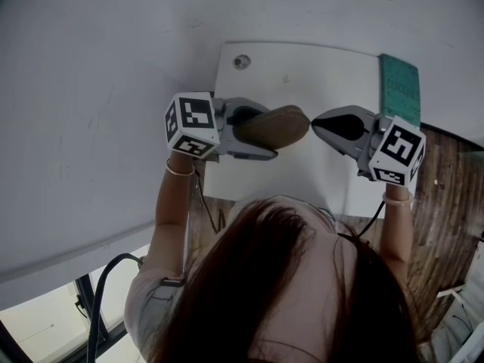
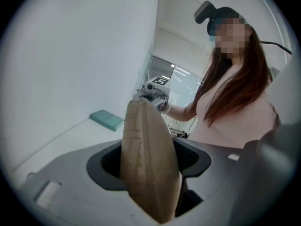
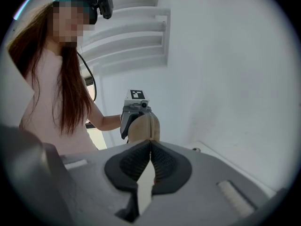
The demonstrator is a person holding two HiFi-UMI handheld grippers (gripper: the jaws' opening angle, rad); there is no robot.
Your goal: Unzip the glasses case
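Over the middle of the table (image 1: 302,74), the left gripper (image 1: 266,133) holds the tan case (image 1: 291,121) lengthwise, clear of the top. Its jaws are spread wide and pressed on the case's two sides. The right gripper (image 1: 316,125) meets the case's free end, jaws closed tip to tip; whether they pinch any part of it cannot be made out. A green book (image 1: 399,89) lies at the table's far right corner.

White table (image 1: 302,74) against white wall (image 1: 91,89); dark wood floor (image 1: 446,203) beside.
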